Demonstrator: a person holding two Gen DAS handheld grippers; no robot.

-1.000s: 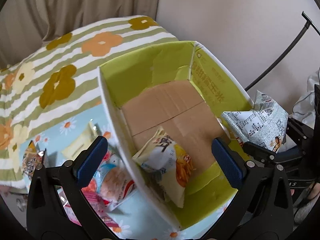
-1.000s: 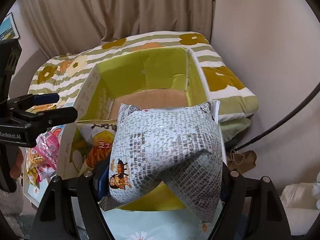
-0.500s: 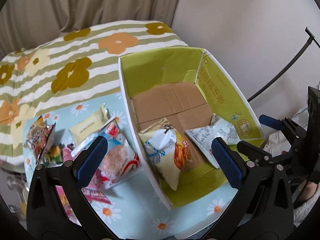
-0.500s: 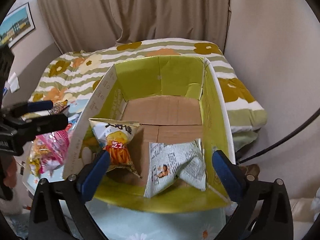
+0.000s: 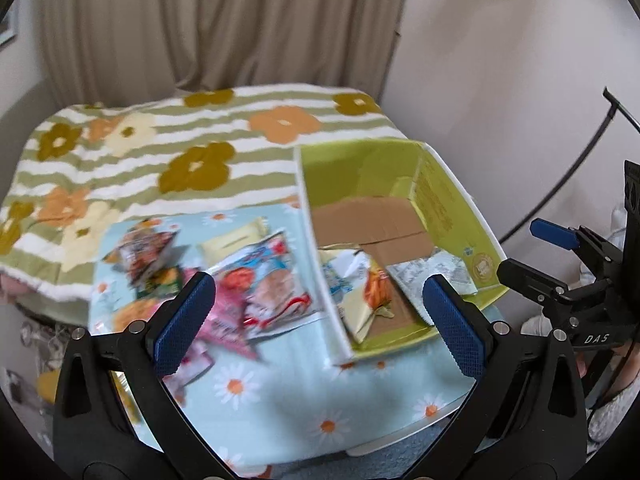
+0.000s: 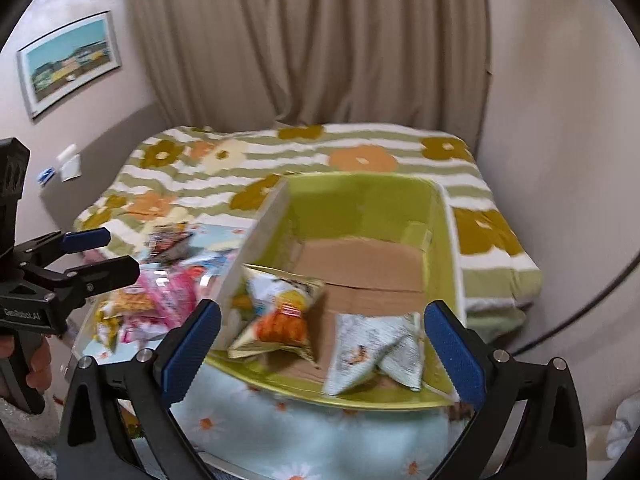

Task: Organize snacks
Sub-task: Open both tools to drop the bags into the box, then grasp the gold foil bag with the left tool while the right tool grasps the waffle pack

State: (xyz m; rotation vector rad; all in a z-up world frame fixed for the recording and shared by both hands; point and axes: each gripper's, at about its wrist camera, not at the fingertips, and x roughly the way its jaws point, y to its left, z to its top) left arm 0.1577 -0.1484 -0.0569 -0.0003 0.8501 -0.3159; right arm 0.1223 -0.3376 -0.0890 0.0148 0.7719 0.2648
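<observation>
Beige pleated curtains hung across the back, above a fuzzy striped blanket with big flower shapes. Lower in the frame a smooth light-blue daisy-print cloth covered the table. On it, right of center, sat a cardboard box, glossy lime-green walls and plain brown floor. 2 crinkly snack bags lay inside at its near end: a white and orange chip bag and a newsprint-pattern bag, puffy and creased. More shiny packets were piled left of the box, blurry. The left gripper had its jaws wide apart, nothing between the textured blue pads. The right gripper had just been opening its jaws, also gaping and holding nothing.
</observation>
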